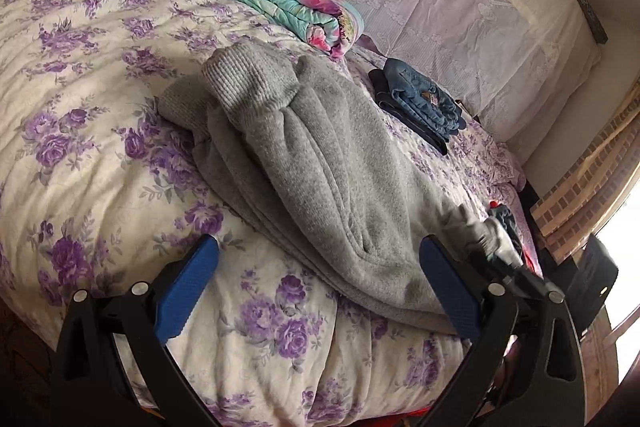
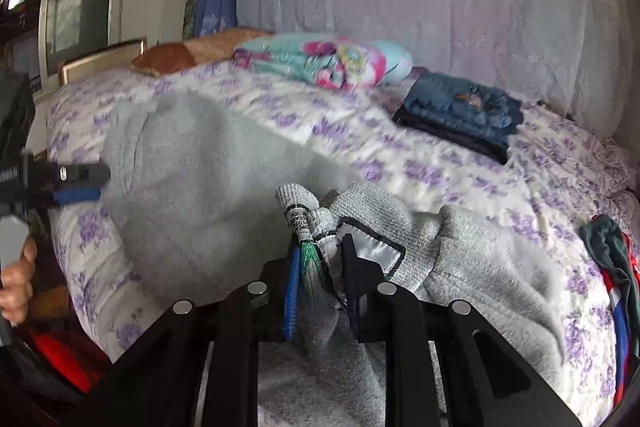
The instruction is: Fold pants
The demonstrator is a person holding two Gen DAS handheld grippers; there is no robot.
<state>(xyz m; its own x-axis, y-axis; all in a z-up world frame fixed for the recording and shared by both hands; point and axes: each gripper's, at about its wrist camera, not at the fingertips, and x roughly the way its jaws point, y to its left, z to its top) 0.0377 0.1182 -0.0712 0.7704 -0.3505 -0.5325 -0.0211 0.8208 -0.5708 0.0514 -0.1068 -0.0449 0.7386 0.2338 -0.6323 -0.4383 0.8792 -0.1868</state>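
Two hand-held grippers: right hand-held gripper (image 2: 320,259) clamps grey pants (image 1: 320,163).

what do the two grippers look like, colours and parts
Both are black plastic linkage frames with round silver pivot pins. The left gripper has two fingers faced with textured blue pads. The right gripper shows one blue pad; its other finger looks dark. The left one's grey handle shows in the right wrist view.
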